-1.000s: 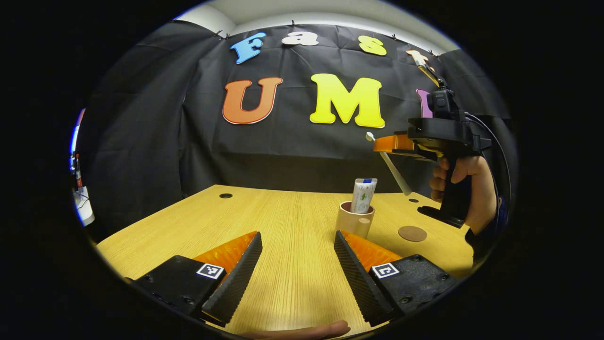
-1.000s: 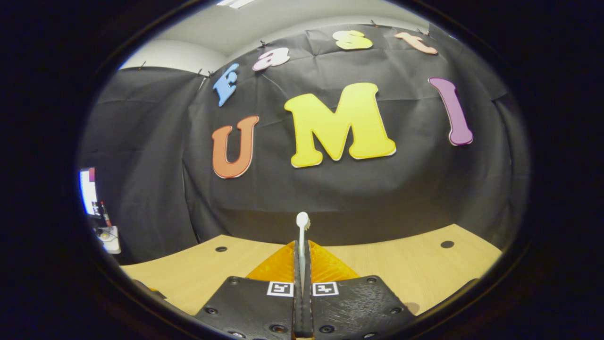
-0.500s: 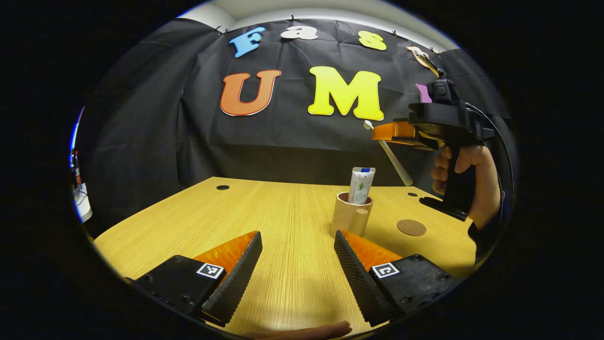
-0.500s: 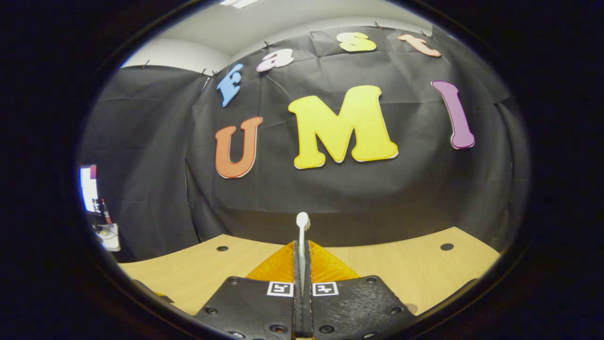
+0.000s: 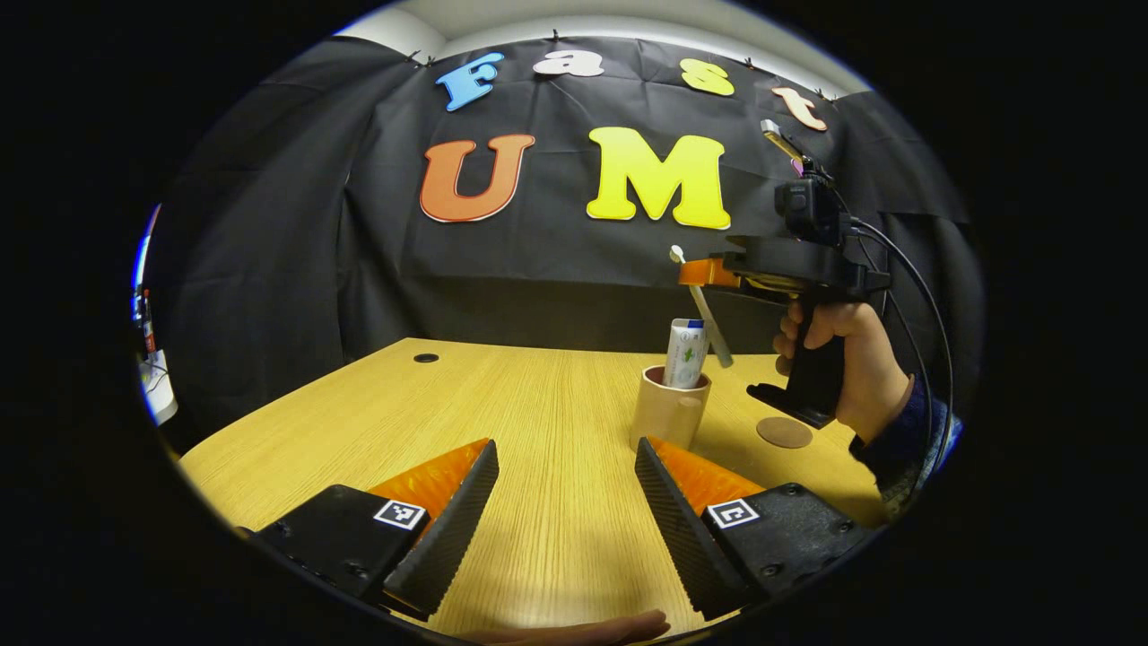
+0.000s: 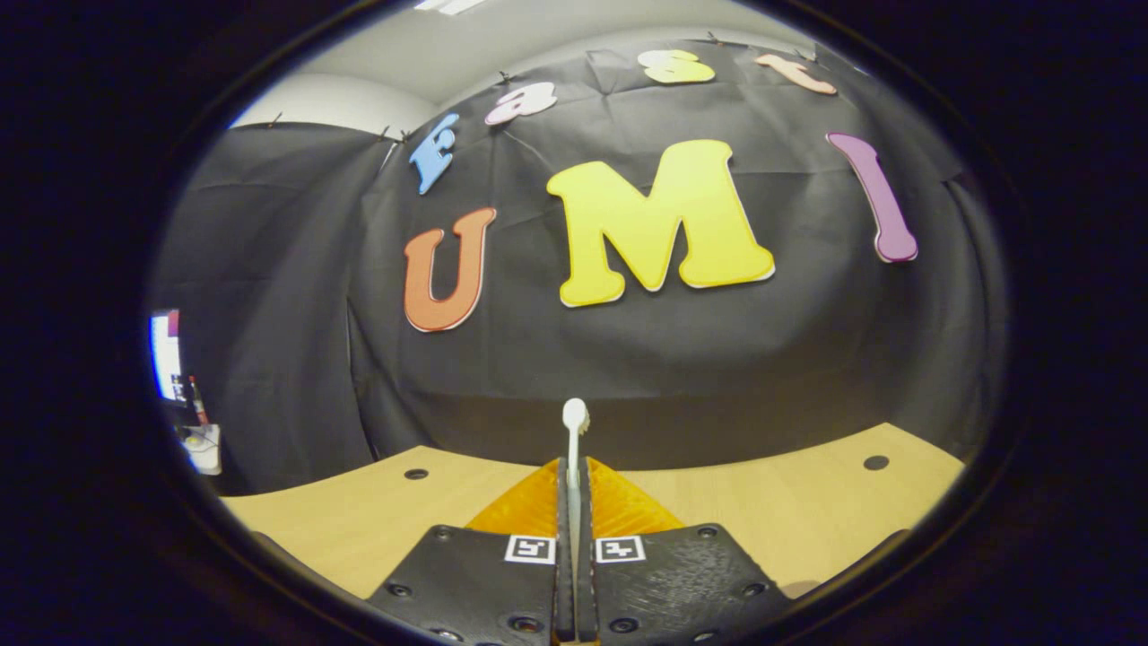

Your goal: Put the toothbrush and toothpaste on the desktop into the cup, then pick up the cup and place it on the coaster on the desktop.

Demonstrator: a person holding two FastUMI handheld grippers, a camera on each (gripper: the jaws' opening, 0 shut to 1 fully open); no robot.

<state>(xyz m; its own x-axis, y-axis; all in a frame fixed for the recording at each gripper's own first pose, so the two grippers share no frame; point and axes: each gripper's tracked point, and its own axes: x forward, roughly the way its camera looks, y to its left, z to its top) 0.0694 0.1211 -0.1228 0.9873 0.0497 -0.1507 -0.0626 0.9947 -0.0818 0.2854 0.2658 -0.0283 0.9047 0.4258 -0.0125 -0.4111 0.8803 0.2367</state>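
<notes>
Toothbrush [image 5: 702, 314] is hanging right of centre in the left gripper view, tilted, its lower end just above the cup [image 5: 668, 411] rim, possibly overlapping it. Toothpaste [image 5: 686, 353] is already standing upright in the cup, mid-frame on the tabletop [image 5: 502, 413]. Right claw [image 5: 695, 274] is pinching the brush; in the right gripper view its fingers are pressing together on the handle, head [image 6: 574, 415] poking up. Coaster [image 5: 783, 432] is lying right of the cup, apart. Left claw [image 5: 565, 502] is sitting spread wide, bottom of frame, holding nothing.
</notes>
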